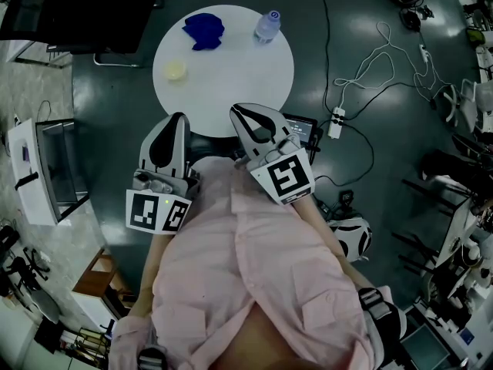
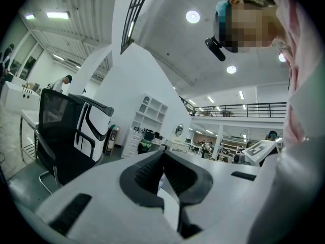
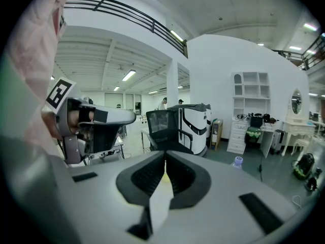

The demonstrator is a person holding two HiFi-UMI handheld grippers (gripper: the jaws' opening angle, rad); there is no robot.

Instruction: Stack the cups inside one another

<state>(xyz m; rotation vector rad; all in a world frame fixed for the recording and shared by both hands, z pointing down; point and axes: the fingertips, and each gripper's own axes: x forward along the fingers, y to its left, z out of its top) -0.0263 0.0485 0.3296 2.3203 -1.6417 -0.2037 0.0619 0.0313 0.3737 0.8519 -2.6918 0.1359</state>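
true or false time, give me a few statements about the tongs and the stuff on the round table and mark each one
1. The left tongs are shut with nothing between them. True.
2. The right tongs grip a cup. False: they are shut and empty.
3. A water bottle stands on the round white table. True.
4. The blue object lies on the floor. False: it lies on the table, near the far edge.
5. The small pale yellow object sits right beside the bottle. False: it is apart from it, on the table's left side.
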